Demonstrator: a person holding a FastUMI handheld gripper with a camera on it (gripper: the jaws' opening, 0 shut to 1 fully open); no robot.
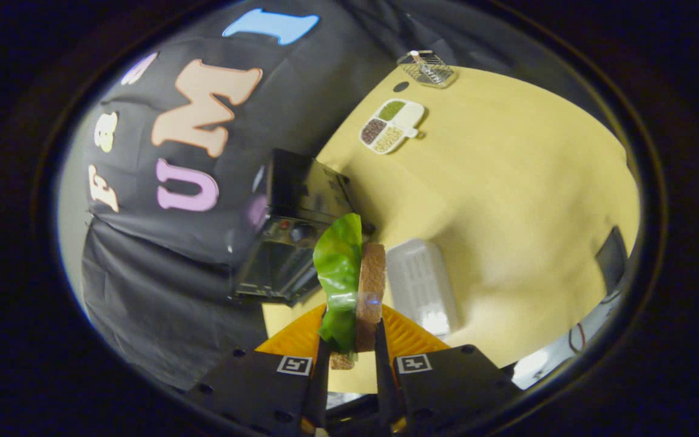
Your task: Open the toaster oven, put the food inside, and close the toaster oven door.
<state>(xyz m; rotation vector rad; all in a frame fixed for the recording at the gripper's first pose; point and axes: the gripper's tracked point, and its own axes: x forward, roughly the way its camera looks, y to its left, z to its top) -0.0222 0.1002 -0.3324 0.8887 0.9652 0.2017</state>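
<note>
Sandwich is sitting clamped edge-up between both fingers of the gripper, lifted over the table. Toaster oven is standing just beyond at the table's edge by the wall; white tray beside it, bare tabletop beyond.

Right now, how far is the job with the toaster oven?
In hand: the gripper is shut on the sandwich, held above the table. The toaster oven lies just beyond; whether its door is open is unclear. Left: put the sandwich inside and close the door.
</note>
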